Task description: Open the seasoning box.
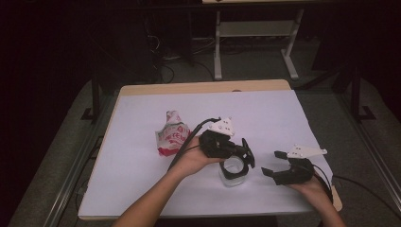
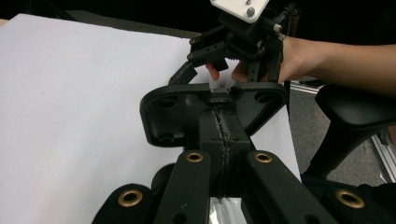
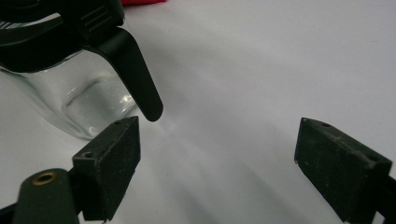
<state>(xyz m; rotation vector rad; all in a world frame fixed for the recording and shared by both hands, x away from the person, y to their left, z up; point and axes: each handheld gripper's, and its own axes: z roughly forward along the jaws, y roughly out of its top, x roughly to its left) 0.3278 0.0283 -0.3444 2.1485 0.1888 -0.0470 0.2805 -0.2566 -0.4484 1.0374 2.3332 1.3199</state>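
Note:
A clear square glass jar (image 1: 233, 175) (image 3: 79, 100) stands on the white sheet near the table's front. My left gripper (image 1: 242, 153) (image 2: 223, 105) hovers just over the jar's mouth, jaws pressed together on the edge of a flat black lid (image 2: 163, 114) with rounded corners and screw holes. One curved black end of that lid (image 3: 140, 88) hangs in front of the jar. To the right of the jar, my right gripper (image 1: 274, 163) (image 3: 219, 154) (image 2: 205, 70) rests low over the sheet, jaws wide apart with nothing between them.
A crumpled red-and-white packet (image 1: 172, 135) lies on the sheet left of the jar. The white sheet (image 1: 265, 113) covers a wooden table (image 1: 203, 87). Beyond the table stand desk legs (image 1: 217, 52) and cables on a dark floor.

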